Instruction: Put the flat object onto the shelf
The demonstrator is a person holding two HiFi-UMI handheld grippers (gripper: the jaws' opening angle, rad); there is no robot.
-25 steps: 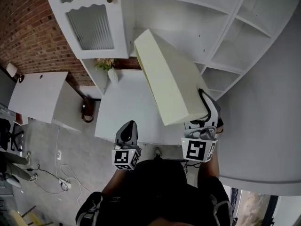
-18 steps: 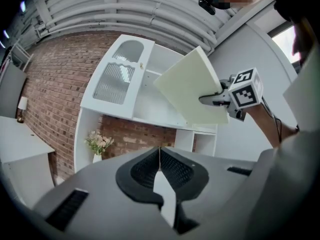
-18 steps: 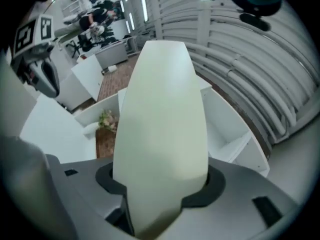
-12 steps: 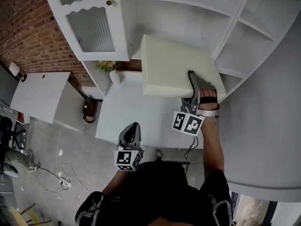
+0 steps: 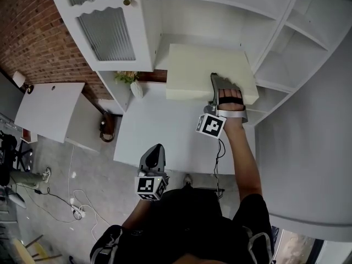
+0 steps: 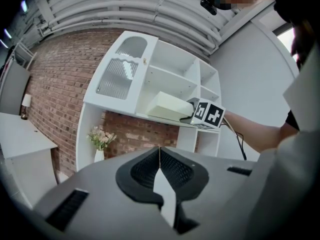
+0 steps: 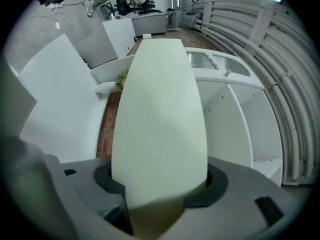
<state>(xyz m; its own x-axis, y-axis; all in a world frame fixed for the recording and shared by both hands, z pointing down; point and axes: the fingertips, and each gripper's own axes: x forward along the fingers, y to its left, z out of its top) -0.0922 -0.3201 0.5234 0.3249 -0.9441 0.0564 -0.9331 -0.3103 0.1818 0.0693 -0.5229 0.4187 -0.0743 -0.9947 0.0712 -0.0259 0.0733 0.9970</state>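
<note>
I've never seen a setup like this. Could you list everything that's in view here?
board: one, cream, flat at the lower shelf
shelf unit: one, white, before the brick wall
cabinet door: one, white with ribbed glass, upper left
vase of flowers: one, white, under that door
table: one, white, below the shelves
desk: one, white, far left
cables: several, mostly white, on the floor
left gripper: one, grey, low near the table edge, fingers together, empty
right gripper: one, grey, fingers opening, board between them
</note>
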